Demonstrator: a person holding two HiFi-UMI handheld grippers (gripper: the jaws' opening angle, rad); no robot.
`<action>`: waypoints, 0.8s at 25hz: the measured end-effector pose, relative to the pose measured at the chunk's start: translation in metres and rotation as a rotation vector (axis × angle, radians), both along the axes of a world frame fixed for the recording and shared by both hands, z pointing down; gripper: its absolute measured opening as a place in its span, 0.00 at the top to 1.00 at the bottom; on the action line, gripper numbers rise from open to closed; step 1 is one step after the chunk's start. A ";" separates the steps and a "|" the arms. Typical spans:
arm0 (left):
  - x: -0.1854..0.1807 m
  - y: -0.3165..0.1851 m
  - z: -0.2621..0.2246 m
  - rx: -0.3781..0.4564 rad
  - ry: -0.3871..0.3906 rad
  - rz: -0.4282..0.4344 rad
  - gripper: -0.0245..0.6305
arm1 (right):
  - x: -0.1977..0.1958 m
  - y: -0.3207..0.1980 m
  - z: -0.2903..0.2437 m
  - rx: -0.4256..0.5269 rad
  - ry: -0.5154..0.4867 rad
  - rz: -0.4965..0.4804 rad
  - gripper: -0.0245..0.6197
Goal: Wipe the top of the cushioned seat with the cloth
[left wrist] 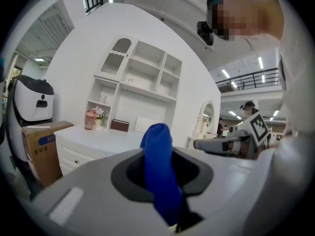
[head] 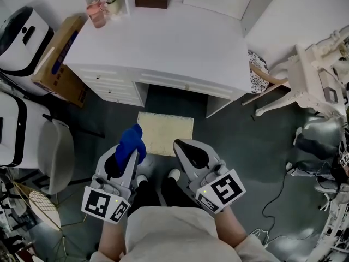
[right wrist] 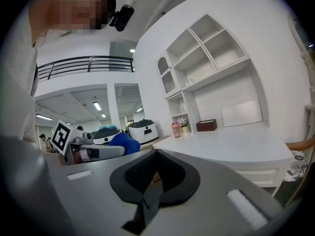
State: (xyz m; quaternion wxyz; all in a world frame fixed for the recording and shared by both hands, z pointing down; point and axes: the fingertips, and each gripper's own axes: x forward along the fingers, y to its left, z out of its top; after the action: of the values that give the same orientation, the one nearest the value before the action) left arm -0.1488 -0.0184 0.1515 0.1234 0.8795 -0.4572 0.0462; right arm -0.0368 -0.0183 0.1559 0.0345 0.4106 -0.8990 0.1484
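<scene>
1. Cloth (head: 132, 141): solid bright blue, no pattern.
2. Cushioned seat (head: 166, 134): pale cream, faintly mottled.
3. Left tongs (head: 134, 153) and right tongs (head: 182, 146): light grey shells, black pads, black-and-white square patterning at the rear.
4. Surface (head: 163, 42): plain white.
5. Cardboard box (head: 57, 59) at the surface's left edge: brown, blue print.
6. Floor (head: 245, 146): dark grey-green.

Lower end of cloth (head: 132, 138) buried in left hand-held gripper (head: 132, 156), cushioned seat (head: 169, 129) near edge covered
</scene>
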 end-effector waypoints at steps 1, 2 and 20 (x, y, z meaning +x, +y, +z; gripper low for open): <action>-0.001 -0.002 0.002 -0.005 -0.001 -0.001 0.84 | 0.000 -0.002 0.003 -0.004 -0.003 0.000 0.96; -0.001 -0.004 0.005 -0.008 -0.002 -0.001 0.84 | -0.001 -0.004 0.005 -0.007 -0.006 -0.001 0.96; -0.035 -0.080 0.064 -0.122 -0.004 0.147 0.84 | -0.027 -0.073 0.043 -0.039 0.010 0.177 0.96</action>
State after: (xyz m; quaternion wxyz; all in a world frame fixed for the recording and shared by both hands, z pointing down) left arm -0.1841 -0.0982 0.2154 0.1723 0.9015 -0.3878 0.0847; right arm -0.0640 -0.0908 0.1993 0.0339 0.4883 -0.8560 0.1663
